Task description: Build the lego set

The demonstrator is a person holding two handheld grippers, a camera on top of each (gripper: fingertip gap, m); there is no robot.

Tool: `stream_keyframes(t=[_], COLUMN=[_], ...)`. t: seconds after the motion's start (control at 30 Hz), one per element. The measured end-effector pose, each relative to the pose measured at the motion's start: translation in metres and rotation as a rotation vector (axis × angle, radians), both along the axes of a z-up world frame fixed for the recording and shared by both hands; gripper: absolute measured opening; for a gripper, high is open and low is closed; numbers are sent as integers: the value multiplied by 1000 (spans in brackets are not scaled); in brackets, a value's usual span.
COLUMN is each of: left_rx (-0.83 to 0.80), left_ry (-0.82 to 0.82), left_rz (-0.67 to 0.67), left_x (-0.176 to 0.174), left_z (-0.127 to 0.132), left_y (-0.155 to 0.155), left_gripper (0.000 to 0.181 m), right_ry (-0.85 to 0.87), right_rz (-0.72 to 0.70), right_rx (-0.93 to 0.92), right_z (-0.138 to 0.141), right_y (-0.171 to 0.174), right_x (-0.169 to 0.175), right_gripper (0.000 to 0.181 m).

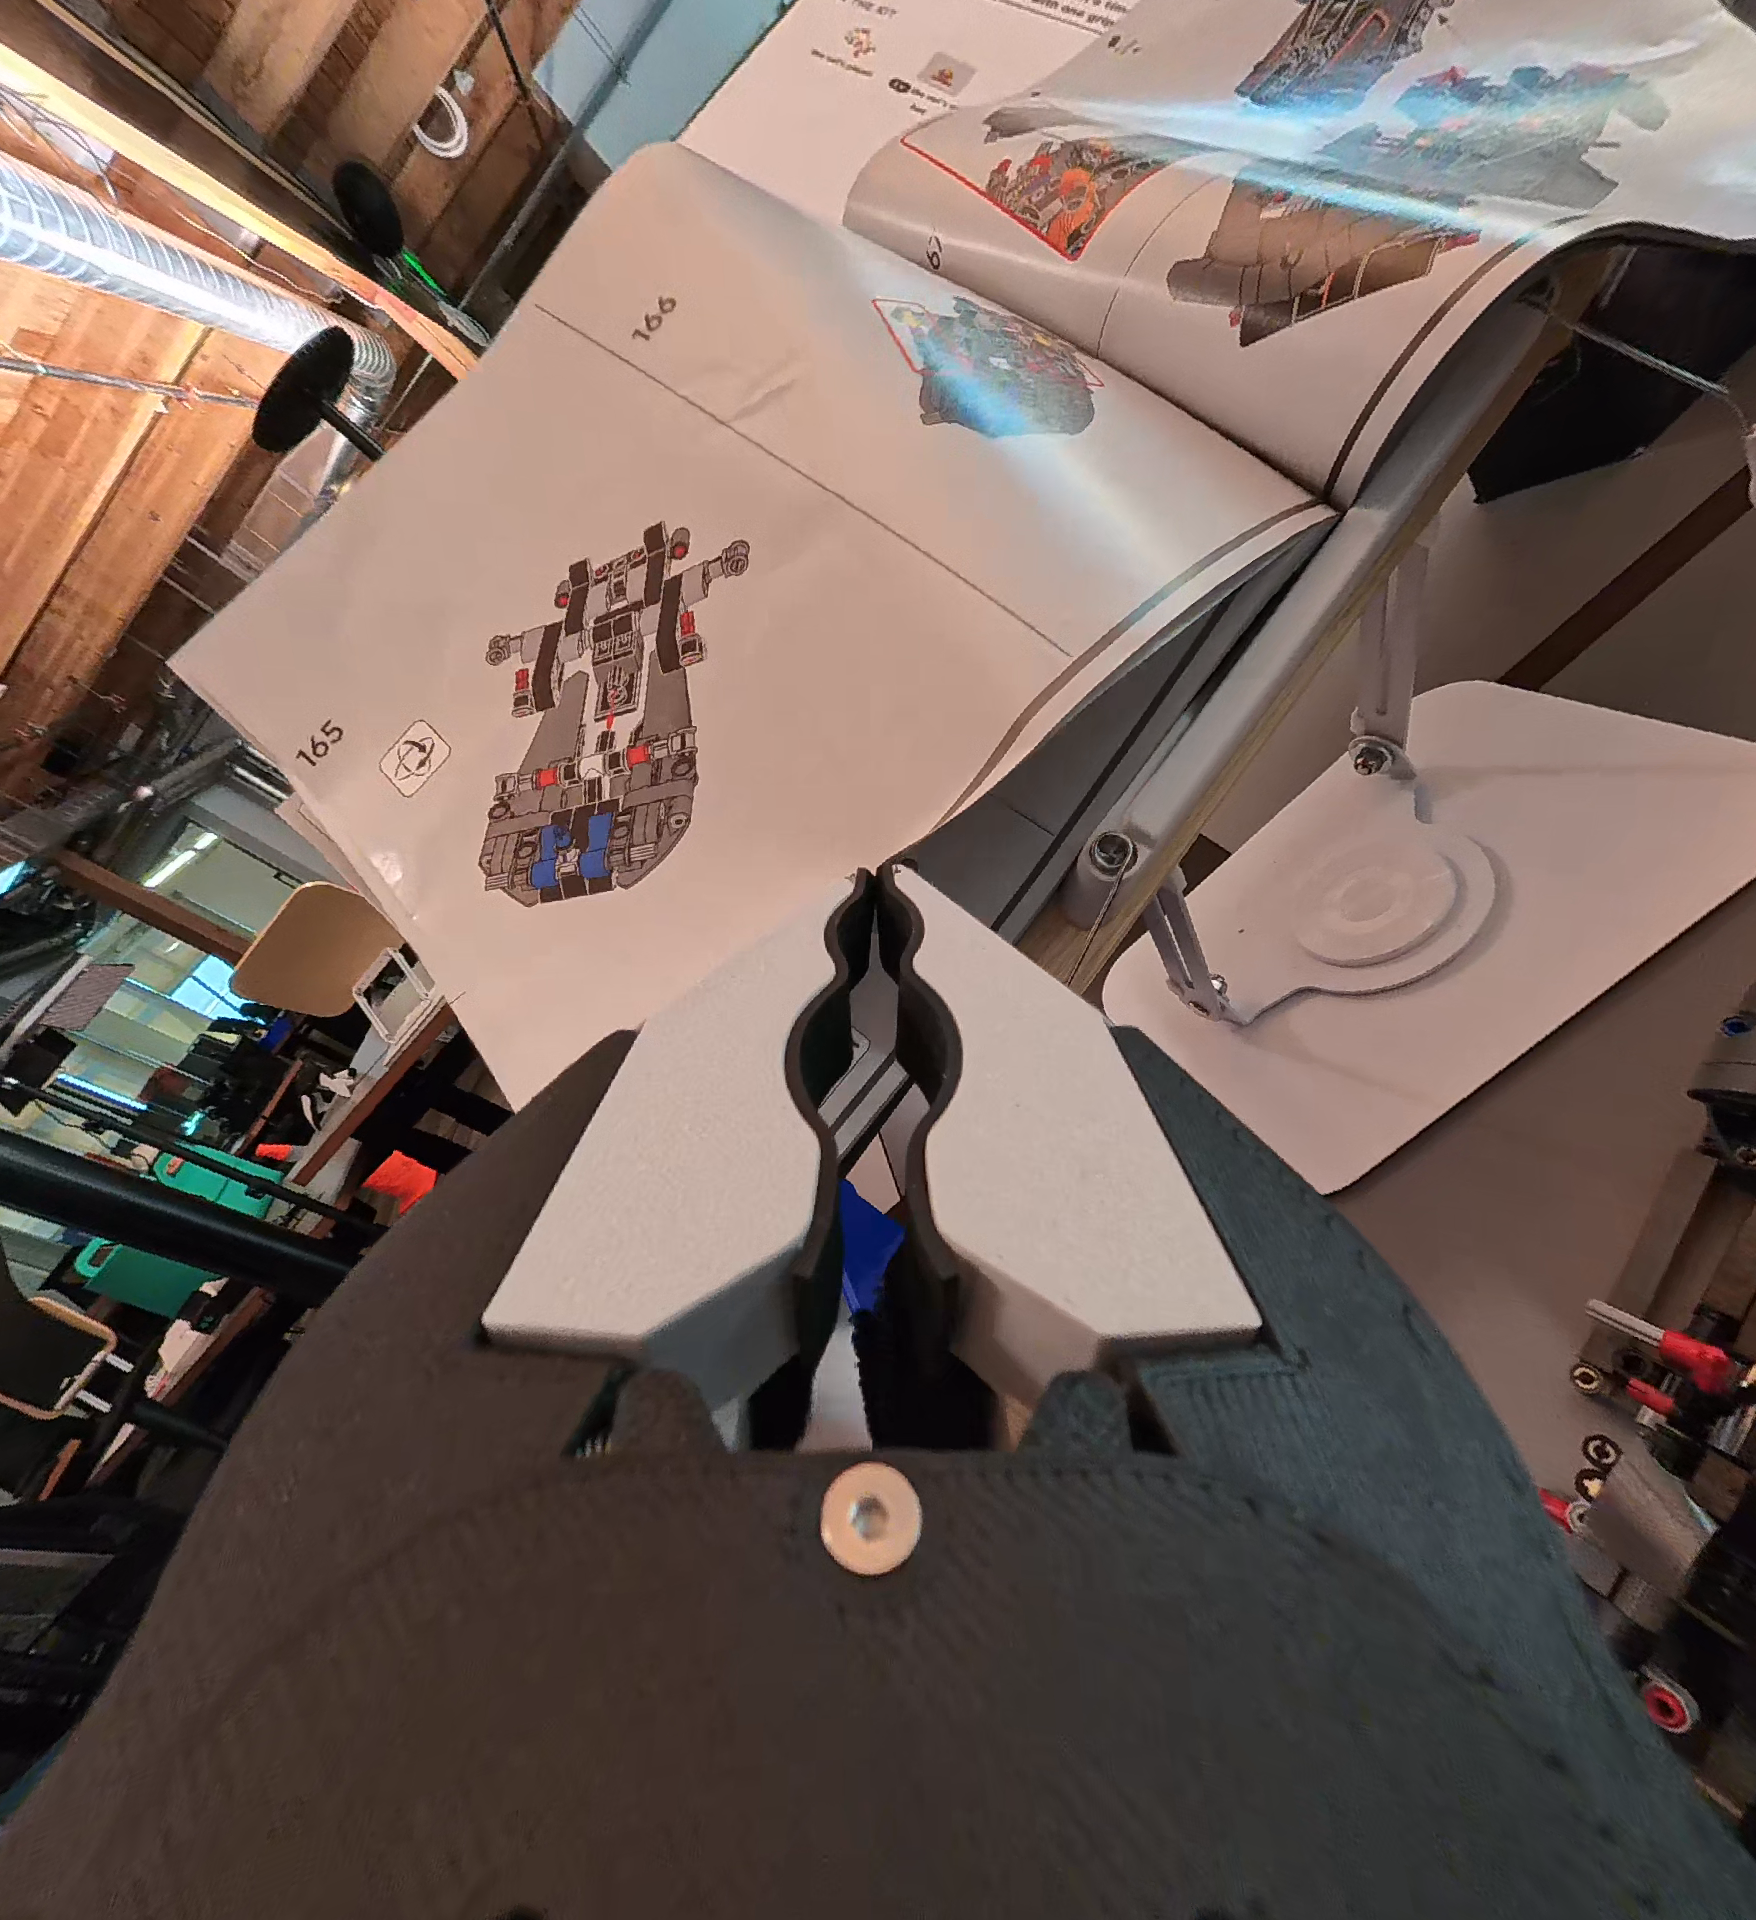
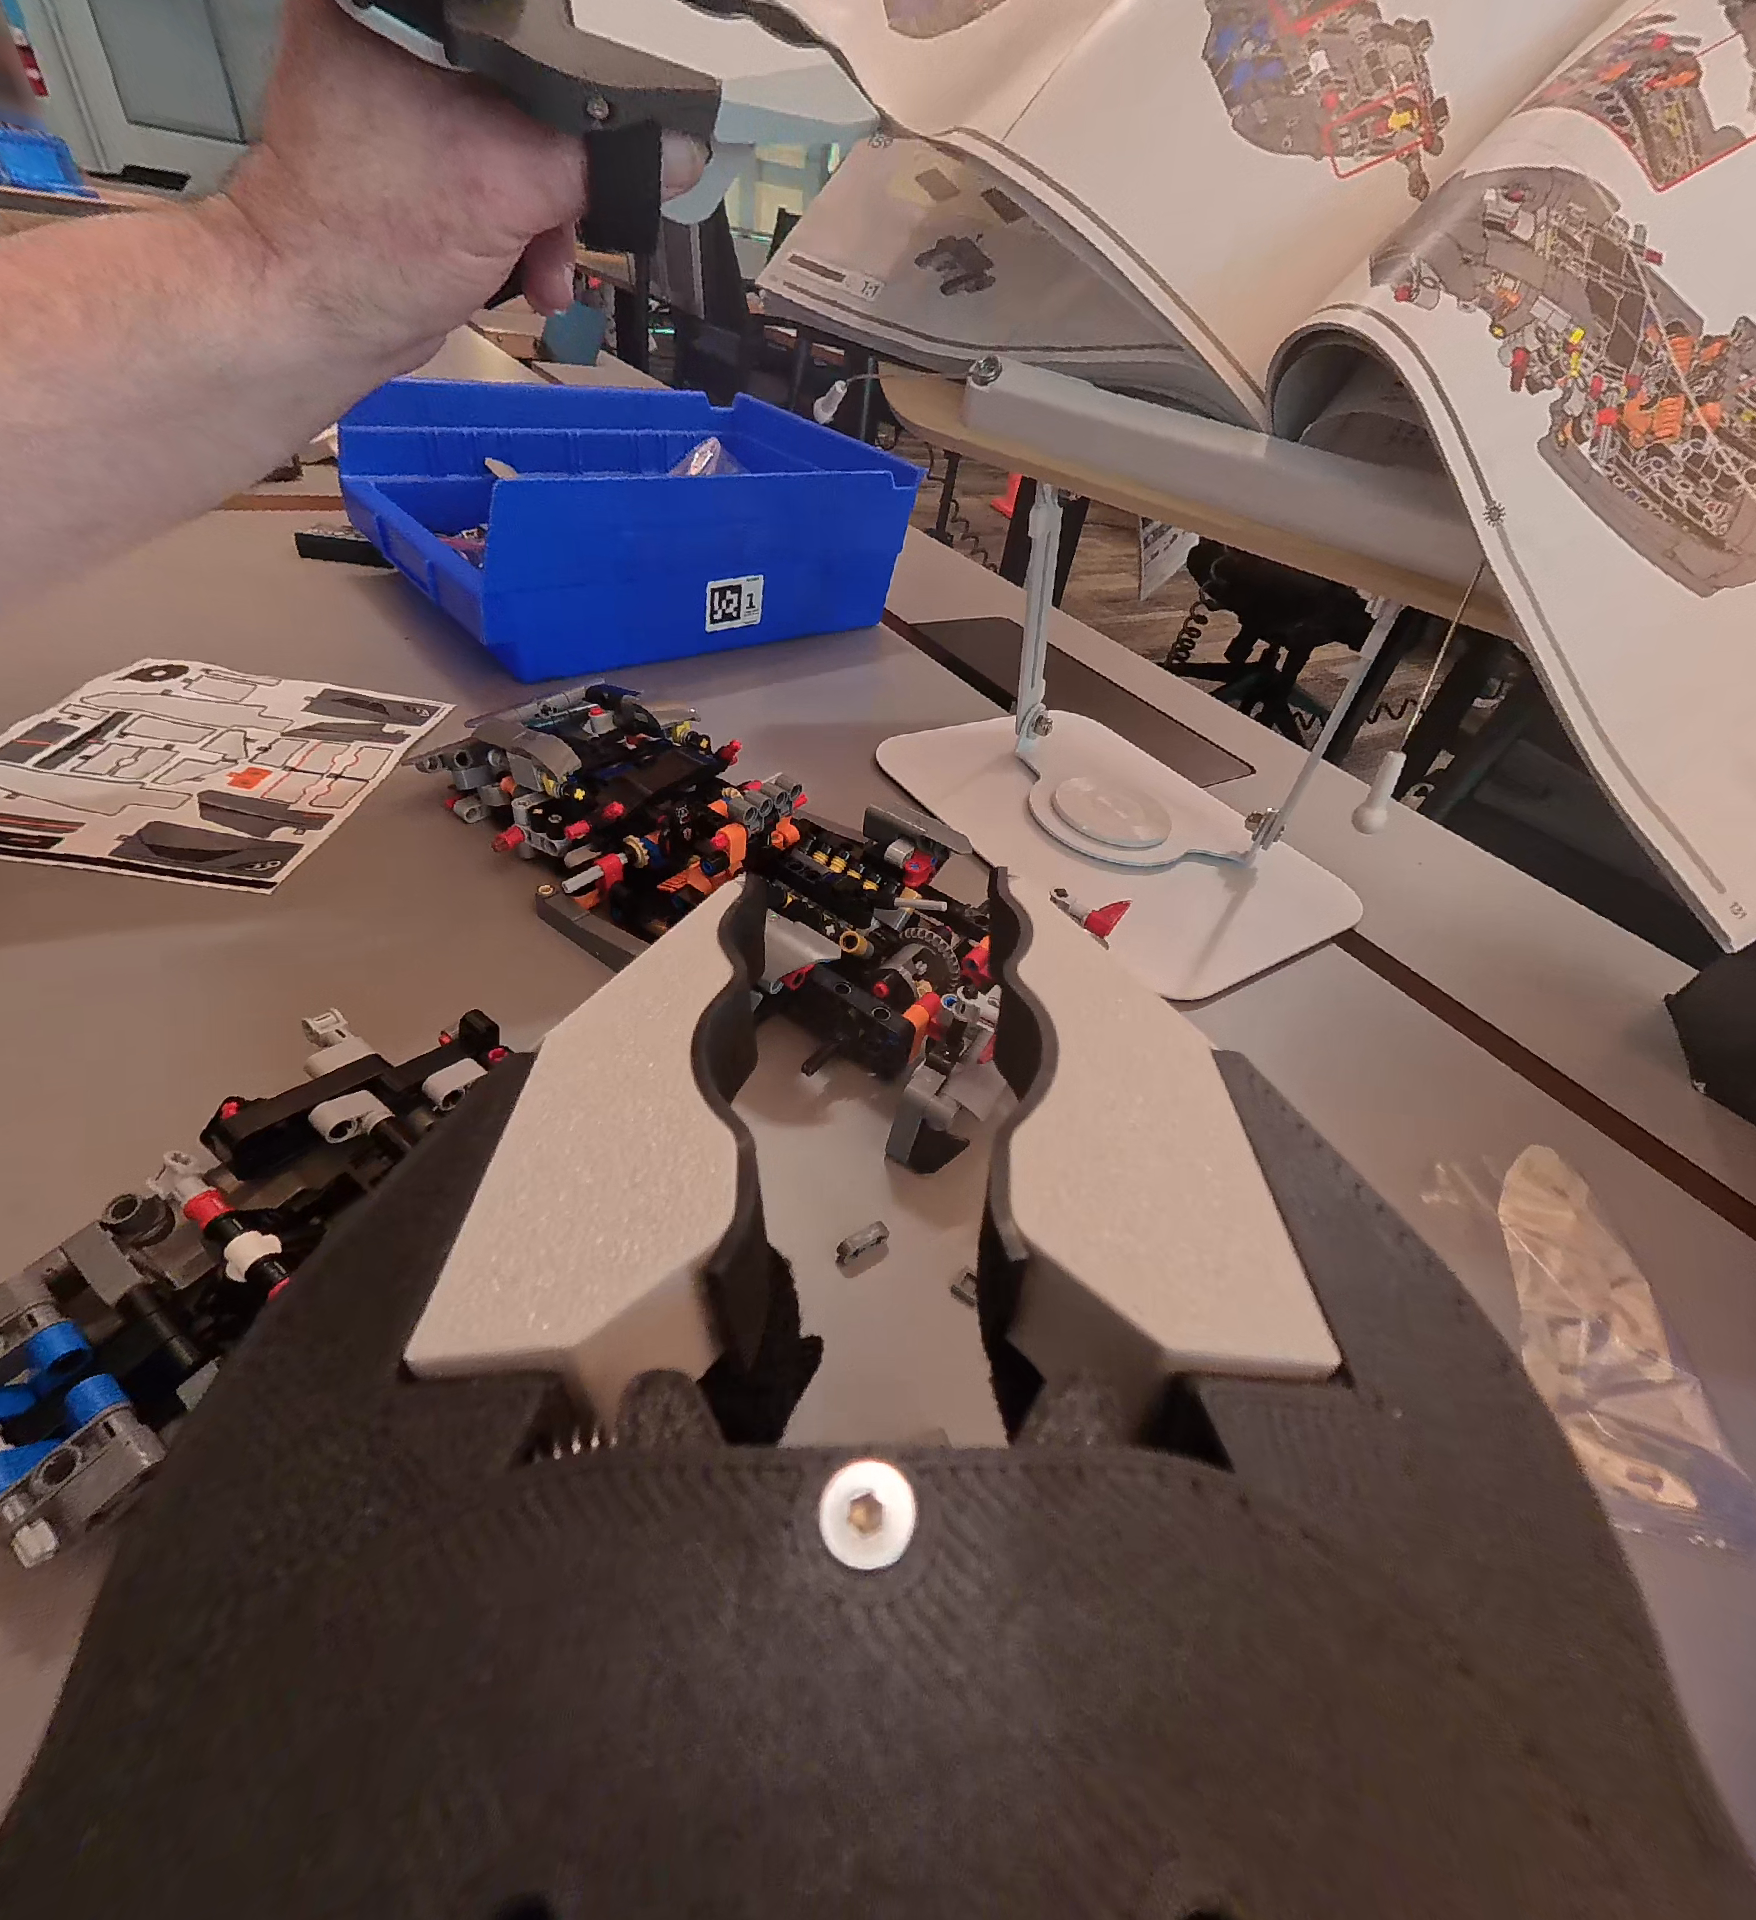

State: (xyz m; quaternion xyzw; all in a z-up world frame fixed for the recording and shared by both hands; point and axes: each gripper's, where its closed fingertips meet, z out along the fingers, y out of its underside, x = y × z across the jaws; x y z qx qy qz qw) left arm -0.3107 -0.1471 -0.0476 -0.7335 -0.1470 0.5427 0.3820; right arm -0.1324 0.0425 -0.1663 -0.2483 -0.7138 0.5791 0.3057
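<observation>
The left gripper (image 1: 875, 883), matte grey fingers with wavy black rubber pads on a ribbed, black printed body, has its tips pressed together at the lower edge of a glossy page of the open instruction booklet (image 1: 749, 540); whether paper is pinched between them cannot be told. The booklet curls over a white metal stand (image 1: 1539, 894) with a flat rounded base.

The right gripper (image 2: 872, 914) hangs with its jaws apart and empty above the grey tabletop (image 2: 354, 935). Just beyond its tips lies the knobbly, partly built black, grey and orange lego chassis (image 2: 666, 821); a smaller black-and-blue lego subassembly (image 2: 126, 1278) sits to the left. Farther back stand a blue plastic divided bin (image 2: 645, 561) and a flat sticker sheet (image 2: 157, 769). A crinkled clear bag (image 2: 1601, 1351) lies right.
</observation>
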Motion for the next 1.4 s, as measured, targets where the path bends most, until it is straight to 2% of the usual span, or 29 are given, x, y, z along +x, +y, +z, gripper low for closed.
stream_keyframes(t=[0.53, 1.03, 1.4], left_rx=[-33, -21, -33], left_ry=[60, 69, 84], left_rz=[-67, -57, -79], left_x=[3, 5, 4], left_z=[19, 24, 28], left_y=[44, 39, 53], left_gripper=[0, 0, 0], right_ry=[3, 5, 3], right_rz=[-7, -4, -4], right_rx=[2, 4, 0], right_z=[1, 1, 1], right_y=[2, 1, 2], right_x=[-1, 0, -1], right_gripper=[41, 41, 41])
